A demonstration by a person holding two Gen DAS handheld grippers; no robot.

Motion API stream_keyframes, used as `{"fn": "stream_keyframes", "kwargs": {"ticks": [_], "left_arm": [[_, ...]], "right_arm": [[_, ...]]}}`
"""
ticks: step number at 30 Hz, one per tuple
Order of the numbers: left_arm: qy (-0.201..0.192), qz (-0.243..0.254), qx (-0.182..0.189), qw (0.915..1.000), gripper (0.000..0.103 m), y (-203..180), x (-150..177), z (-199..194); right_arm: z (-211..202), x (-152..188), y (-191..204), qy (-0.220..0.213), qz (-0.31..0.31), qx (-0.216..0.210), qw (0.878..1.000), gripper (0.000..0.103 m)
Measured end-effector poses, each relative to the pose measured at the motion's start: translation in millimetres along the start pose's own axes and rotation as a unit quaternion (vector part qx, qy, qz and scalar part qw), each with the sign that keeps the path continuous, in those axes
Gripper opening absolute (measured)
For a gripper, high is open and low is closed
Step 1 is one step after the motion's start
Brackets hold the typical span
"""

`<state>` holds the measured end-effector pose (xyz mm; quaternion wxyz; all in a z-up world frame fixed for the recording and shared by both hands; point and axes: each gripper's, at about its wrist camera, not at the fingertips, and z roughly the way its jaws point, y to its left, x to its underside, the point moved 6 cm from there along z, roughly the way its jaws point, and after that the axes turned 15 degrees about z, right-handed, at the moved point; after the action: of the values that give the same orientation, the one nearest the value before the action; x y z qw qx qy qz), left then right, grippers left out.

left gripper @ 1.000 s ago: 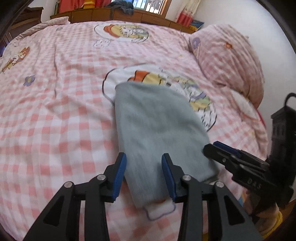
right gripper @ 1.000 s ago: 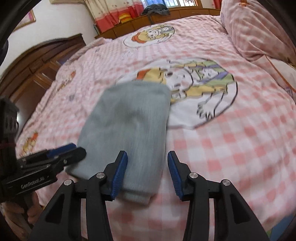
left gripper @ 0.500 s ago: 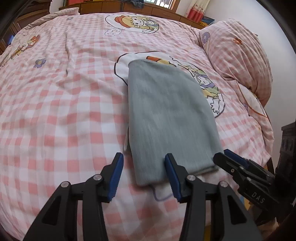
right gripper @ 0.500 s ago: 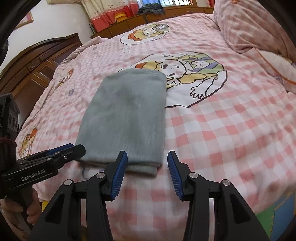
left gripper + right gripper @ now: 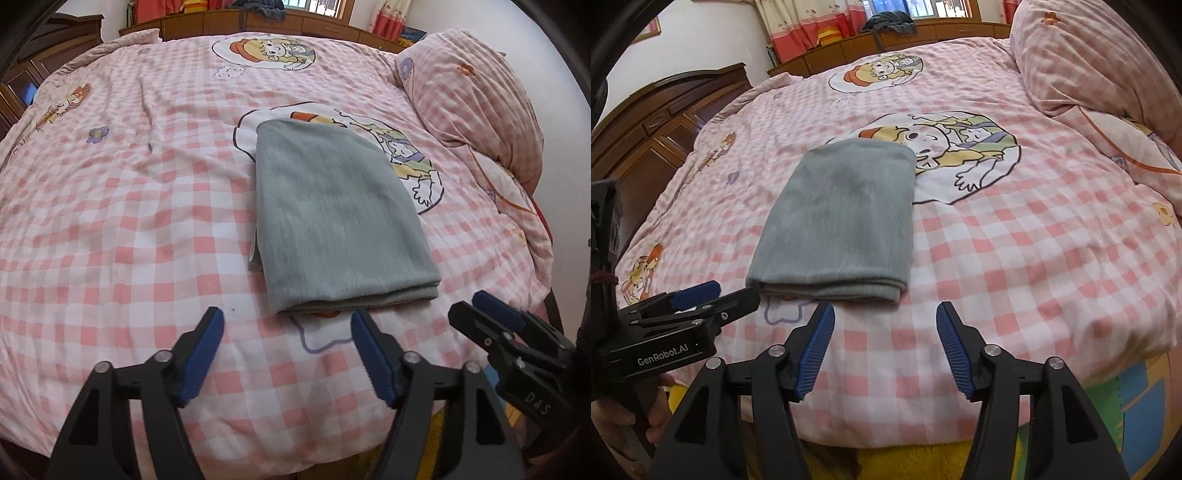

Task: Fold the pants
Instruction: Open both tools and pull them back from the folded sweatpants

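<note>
The grey pants lie folded into a neat flat rectangle on the pink checked bed cover; they also show in the right wrist view. My left gripper is open and empty, just short of the pants' near edge. My right gripper is open and empty, also just short of that near edge. Each gripper shows in the other's view: the right one at the lower right, the left one at the lower left. Neither touches the pants.
A pink checked pillow lies at the right of the bed. A dark wooden cabinet stands at the left and a low wooden shelf with clothes at the far side. The bed's near edge is just below the grippers.
Both grippers have drawn back toward me from over the pants' near edge and their jaws have opened wider. The pants lie still and flat.
</note>
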<state>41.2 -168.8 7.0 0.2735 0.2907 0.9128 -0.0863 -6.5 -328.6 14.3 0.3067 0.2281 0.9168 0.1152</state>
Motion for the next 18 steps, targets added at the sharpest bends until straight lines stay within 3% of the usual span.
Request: {"fn": "stream_keyframes", "kwargs": {"ticks": [7,11,18], "left_arm": [[0.01,0.002,-0.009,0.9999,0.083,-1.8,7.3,-0.4],[0.024,0.001,-0.027,0.9994,0.091,-0.9,12.6,4.4],[0.039,0.016,-0.052,0.9978,0.098,-1.7,20.4,16.8]], "right_arm": [[-1.8,6.3,-5.6,0.006,0.007,0.006,1.0,0.064],[0.4,9.1,-5.6,0.007,0.002,0.012,1.0,0.066],[18.0,15.9,-15.0,0.015,0.002,0.045,0.999,0.068]]}}
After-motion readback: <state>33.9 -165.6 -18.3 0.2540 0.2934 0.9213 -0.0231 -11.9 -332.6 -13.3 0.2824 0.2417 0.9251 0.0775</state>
